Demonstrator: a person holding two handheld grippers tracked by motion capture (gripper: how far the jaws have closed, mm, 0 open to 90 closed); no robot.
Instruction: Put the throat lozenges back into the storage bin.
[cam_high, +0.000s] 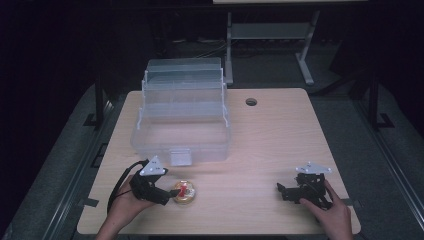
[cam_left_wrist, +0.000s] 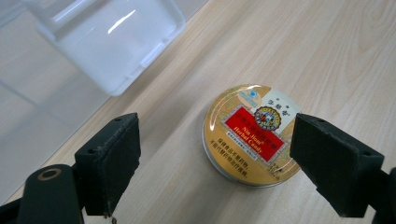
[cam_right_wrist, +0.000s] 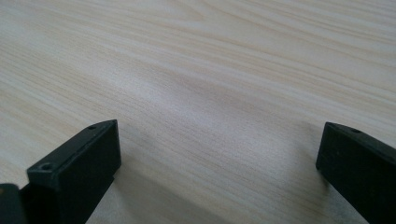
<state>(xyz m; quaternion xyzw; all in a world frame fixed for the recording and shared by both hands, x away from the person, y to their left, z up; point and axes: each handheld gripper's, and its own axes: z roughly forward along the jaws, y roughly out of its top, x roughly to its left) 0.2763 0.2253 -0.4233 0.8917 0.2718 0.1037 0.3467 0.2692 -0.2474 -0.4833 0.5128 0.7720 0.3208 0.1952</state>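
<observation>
Lower centre of the high view: the candy tin (cam_left_wrist: 252, 135) lies flat on the table (cam_high: 280, 135). The left hand-held gripper (cam_left_wrist: 215, 163), wide open and empty, should straddle it squarely before closing; right hand-held gripper (cam_right_wrist: 217, 177) gapes empty.

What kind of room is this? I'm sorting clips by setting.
Probably a lab or workshop: a light wooden table with a cable hole, a dark floor around it, a grey metal desk frame behind, and a clear plastic tiered storage box.
</observation>
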